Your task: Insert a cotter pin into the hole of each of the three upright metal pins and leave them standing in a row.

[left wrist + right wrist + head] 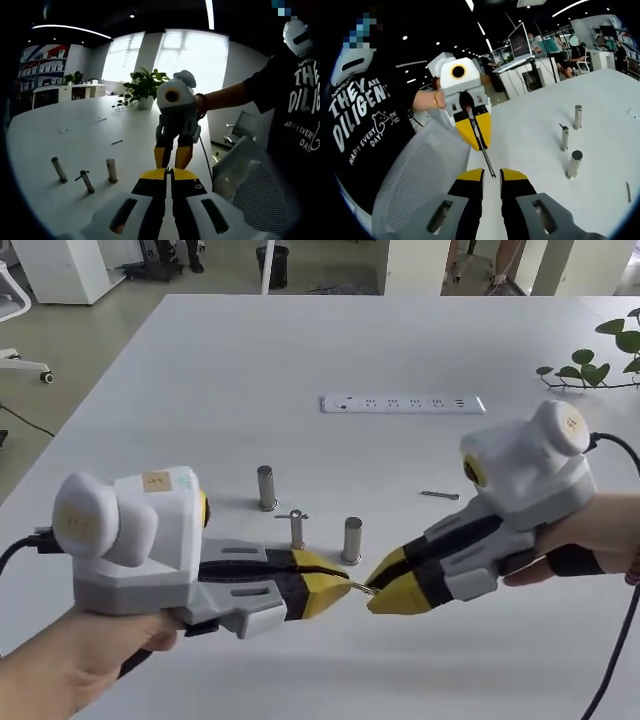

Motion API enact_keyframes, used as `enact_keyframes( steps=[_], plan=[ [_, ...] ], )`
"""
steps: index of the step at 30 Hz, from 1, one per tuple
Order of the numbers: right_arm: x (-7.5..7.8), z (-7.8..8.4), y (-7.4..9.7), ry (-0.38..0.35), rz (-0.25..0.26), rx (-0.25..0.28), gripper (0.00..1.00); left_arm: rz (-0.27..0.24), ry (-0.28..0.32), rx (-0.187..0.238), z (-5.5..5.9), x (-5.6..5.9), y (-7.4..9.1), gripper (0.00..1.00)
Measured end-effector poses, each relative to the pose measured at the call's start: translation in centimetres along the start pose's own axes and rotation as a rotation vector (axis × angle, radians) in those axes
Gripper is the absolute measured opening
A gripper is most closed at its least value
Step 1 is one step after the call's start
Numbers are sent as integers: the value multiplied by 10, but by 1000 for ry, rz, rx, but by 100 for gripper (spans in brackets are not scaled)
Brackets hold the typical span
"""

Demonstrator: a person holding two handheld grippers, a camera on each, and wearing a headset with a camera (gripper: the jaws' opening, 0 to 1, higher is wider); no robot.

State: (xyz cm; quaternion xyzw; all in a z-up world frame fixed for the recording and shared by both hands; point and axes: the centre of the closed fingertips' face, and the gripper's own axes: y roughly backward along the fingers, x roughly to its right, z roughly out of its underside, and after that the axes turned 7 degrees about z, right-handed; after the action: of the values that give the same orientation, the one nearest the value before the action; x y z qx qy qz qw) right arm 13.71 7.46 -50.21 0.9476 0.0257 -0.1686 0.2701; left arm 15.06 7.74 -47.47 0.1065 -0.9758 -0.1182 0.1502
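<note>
A: Left gripper (168, 173)?
B: Clamped on a cotter pin (481, 139), which is held above the table (200, 370) and pointed at the right gripper (492, 175).
A: Right one?
B: Jaws are parted. The pin's free end is seen in the gap; contact cannot be told.
A: Metal pins?
B: Three are stood upright in a row just beyond the tips: far pin (266, 487), middle pin (297, 532), near pin (352, 539). An inserted cotter (292, 514) is seen across the middle pin's top.
A: Else?
B: A spare cotter (439, 495) is laid flat right of the row. A power strip (403, 403) is placed further back.
</note>
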Motion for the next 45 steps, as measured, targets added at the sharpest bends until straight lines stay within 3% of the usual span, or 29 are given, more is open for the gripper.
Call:
enact_keyframes(
  steps=[7,15,20,32,37,42,45],
  plan=[
    [-4,0,-1,19,-14,3,0,18,4,5,0,3,0,0],
    [-7,2,2,29,-22,-18,0,25,29,-5,6,5,-1,0],
    [-9,5,3,106,-14,-49,0,17,19,-18,7,6,-3,1],
    [6,7,4,236,81,-135,0,-57,6,-43,14,-9,-2,3],
    [18,11,7,259,132,-173,0,-95,6,-54,19,-16,2,9],
    [37,17,12,273,211,-226,0,-167,-3,-43,20,-26,6,11],
    [44,17,14,266,230,-223,0,-218,-16,-49,23,-34,8,13]
  ],
)
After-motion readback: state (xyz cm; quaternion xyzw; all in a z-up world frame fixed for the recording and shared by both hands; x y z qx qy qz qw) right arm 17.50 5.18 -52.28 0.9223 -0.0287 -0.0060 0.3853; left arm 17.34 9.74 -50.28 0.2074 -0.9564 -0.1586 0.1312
